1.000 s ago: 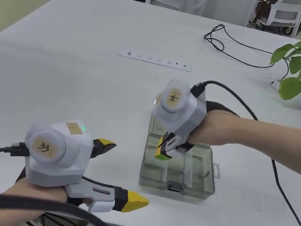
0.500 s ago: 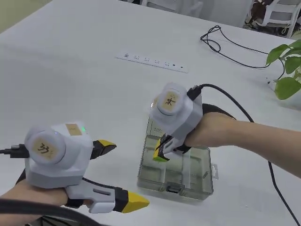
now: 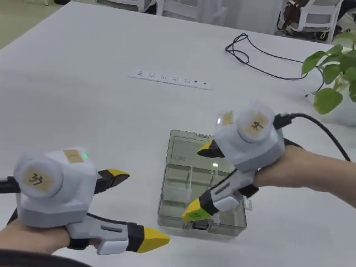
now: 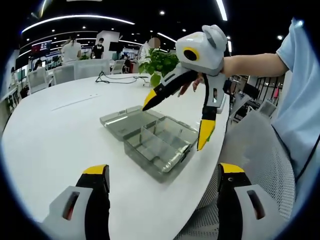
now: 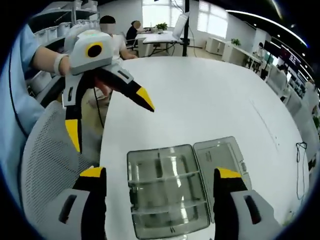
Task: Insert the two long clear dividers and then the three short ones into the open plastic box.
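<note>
Nearest in the head view, the left gripper is held low over the white surface. Its yellow-tipped fingers are spread wide with nothing between them. The open plastic box lies on the surface just to the right of those fingers and apart from them. The right gripper is held above the box, and its fingers are likewise parted and empty. One tip is seen over the near edge of the base and the other over the lid, which lies flat on the far side of the base.

In the head view the right part of the base is hidden behind the right gripper. In the right gripper view the whole base is seen from above, framed between that gripper's own fingers. Clear dividers are seen there standing inside and splitting the base into compartments. Their number is hard to make out through the clear plastic and the glare. The left gripper view gives a low side look at the box, but whether the right gripper's lower tip touches the rim cannot be told.

Farther off, a white power strip lies flat on the surface. A black cable is looped beyond it, and a green plant is cut off at the right edge.
</note>
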